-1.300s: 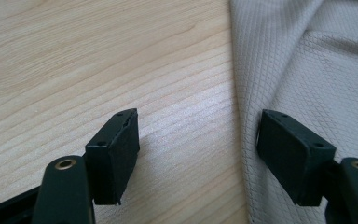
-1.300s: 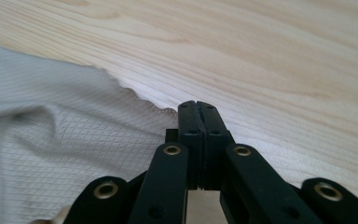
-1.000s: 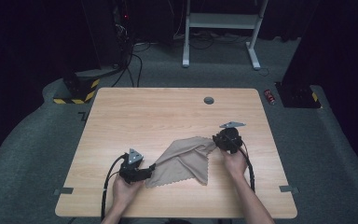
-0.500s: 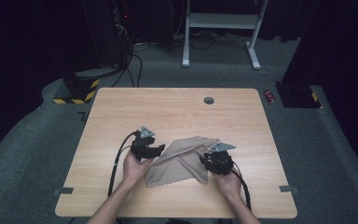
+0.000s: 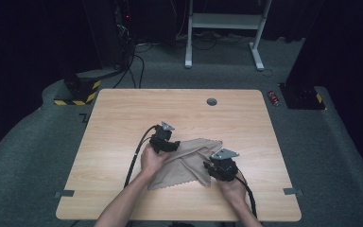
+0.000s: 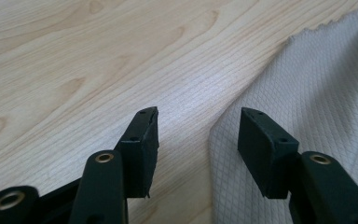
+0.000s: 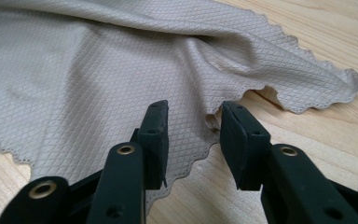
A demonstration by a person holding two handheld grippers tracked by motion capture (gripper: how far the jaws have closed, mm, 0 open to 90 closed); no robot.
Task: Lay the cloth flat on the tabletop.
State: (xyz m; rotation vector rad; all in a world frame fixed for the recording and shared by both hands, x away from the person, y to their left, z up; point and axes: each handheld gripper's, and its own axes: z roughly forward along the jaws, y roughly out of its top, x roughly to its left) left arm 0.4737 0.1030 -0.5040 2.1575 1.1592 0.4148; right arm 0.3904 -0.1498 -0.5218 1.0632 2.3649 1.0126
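L gripper [image 6: 198, 135] jaws straddle cloth [image 6: 317, 93] edge, bare table [image 6: 74, 60] beside

The cloth [image 7: 98, 70] was a beige woven fabric with a fine diamond-grid texture, matt, its edges cut in small scallops. The table [image 6: 74, 60] had a pale wood-grain top, smooth with a faint sheen, perhaps laminate rather than solid wood. The jaws of the left gripper [image 6: 198, 140] and the right gripper [image 7: 193, 140] looked like matt black plastic, with small brass-coloured metal rivets in their arms.
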